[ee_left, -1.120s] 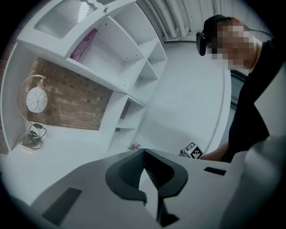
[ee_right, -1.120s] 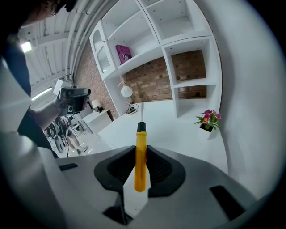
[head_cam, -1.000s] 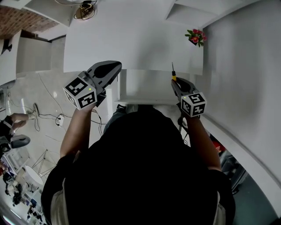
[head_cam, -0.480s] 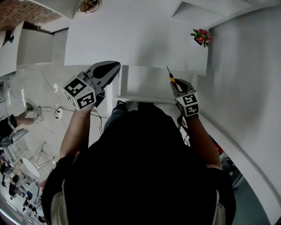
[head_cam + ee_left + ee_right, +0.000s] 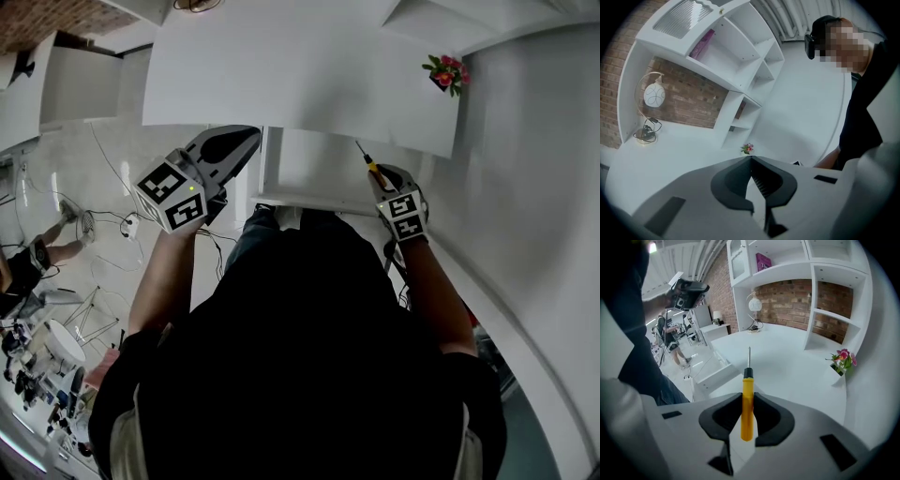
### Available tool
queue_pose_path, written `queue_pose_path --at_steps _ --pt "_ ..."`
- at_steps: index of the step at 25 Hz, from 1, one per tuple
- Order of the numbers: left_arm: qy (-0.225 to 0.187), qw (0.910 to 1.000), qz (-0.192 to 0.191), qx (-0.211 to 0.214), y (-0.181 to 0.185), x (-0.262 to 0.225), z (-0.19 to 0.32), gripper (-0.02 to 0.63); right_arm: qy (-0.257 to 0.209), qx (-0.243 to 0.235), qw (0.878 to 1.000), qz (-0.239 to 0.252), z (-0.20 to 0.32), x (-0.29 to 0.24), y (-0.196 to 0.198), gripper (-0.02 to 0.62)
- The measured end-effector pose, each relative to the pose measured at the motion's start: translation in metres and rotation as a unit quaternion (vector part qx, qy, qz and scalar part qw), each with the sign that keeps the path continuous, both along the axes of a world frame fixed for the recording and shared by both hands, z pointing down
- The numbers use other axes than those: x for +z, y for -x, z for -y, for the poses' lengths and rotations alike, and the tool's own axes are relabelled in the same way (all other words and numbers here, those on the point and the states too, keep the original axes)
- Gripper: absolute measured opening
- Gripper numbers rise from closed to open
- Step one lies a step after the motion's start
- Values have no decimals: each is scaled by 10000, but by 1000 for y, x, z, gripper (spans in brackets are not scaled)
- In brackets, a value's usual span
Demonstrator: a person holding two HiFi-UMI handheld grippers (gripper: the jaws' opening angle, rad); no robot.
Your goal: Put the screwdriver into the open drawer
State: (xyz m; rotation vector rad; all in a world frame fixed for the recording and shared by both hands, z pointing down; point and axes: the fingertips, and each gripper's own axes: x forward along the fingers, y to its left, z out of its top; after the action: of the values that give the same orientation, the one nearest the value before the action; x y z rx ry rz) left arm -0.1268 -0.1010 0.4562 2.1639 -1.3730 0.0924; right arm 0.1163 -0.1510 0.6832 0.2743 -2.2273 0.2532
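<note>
Right hand-held gripper [image 5: 747,399] clamped on screwdriver [image 5: 747,386] (yellow handle, black collar, thin shaft), left hand-held gripper [image 5: 751,161] closed

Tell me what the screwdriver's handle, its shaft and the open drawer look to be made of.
Screwdriver handle: likely plastic, uniform opaque yellow with a black collar, smooth. Shaft: probably steel, thin, grey and metallic-looking. Drawer: seemingly white painted or laminated board, from its flat matte panels; the core cannot be told.
</note>
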Motion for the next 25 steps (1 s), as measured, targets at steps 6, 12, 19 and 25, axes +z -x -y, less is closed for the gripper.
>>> queue_pose_path --at_steps 6,12,19,25 --pt "80 9999 40 -58 -1 5 -5 15 7 -185 9998 -120 -5 22 -2 84" --pt "189 9997 122 -126 0 6 -12 15 67 -338 9991 -243 -7 41 -2 84" --pt "318 9992 143 -199 4 10 -18 15 127 -574 9975 -381 -17 65 4 84" --pt "323 9992 204 -145 6 18 -18 15 208 -758 9958 -464 -21 82 14 84"
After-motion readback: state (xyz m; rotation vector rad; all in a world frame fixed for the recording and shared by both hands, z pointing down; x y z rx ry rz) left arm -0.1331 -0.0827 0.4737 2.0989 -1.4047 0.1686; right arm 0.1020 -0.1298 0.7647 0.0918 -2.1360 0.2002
